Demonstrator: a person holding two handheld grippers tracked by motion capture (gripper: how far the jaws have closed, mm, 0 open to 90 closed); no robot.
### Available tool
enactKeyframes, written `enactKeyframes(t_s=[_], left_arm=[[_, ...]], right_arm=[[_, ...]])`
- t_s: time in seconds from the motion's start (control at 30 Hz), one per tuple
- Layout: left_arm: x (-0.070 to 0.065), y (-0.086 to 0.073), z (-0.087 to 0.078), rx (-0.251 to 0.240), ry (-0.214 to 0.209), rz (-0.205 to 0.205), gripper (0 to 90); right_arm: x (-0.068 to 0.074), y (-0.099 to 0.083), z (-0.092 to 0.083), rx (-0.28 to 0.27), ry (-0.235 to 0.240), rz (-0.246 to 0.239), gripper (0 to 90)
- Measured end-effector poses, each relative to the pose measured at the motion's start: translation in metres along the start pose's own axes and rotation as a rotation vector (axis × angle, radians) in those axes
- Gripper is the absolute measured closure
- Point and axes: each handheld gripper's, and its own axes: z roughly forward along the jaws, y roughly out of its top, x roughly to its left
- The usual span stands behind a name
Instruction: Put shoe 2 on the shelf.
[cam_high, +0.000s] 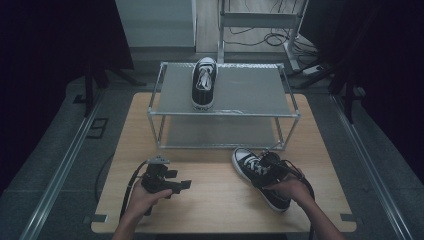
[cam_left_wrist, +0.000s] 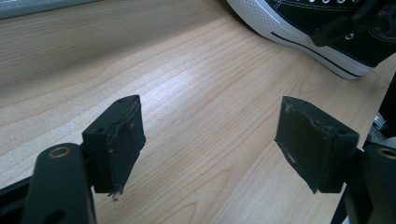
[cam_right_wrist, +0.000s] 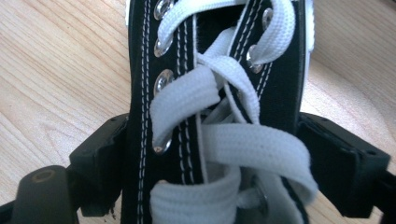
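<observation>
A pale wooden table (cam_high: 220, 195) fills the middle of the high view, and at its far edge stands a two-tier metal rack (cam_high: 225, 102) with grey shelves. On the rack's top shelf, left of centre, sits a black sneaker (cam_high: 204, 82) with its long axis running straight away from the camera. A second black sneaker (cam_high: 260, 177) lies on the table at lower right of that view, just in front of the rack — its white toe cap points to the upper left, its heel to the lower right. The right gripper (cam_high: 272, 170) comes down on this shoe from above; in the right gripper view its jaws sit against either side of the laced upper (cam_right_wrist: 219, 116), closed onto it. The left gripper (cam_high: 182, 185) rests low at lower left, well apart from the shoe, jaws spread wide over bare wood with nothing between them.
</observation>
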Motion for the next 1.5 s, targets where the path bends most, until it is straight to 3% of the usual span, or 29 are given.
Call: enactKeyframes(t_s=[0.33,0.5,0.8,1.13,1.27,1.5], left_arm=[[0.0,0.0,-0.001,-0.004,0.002,-0.003,23.6],[0.0,0.0,-0.001,-0.004,0.0,-0.002,23.6],[0.002,0.0,-0.004,-0.013,0.002,-0.008,23.6],[0.001,0.0,-0.005,-0.018,0.002,-0.008,23.6],[0.002,0.0,-0.004,-0.018,0.002,-0.01,23.6],[0.003,-0.001,-0.004,-0.015,0.002,-0.012,23.7]], right_arm=[[0.001,0.0,0.001,0.008,0.002,-0.016,13.0],[-0.002,0.002,0.004,0.04,0.02,0.02,11.0],[-0.002,0.001,0.0,0.051,0.027,0.019,15.5],[0.013,0.001,-0.044,-0.017,0.073,-0.085,15.9],[0.019,0.005,-0.065,-0.053,0.08,-0.113,15.9],[0.026,0.012,-0.085,-0.088,0.083,-0.148,15.9]])
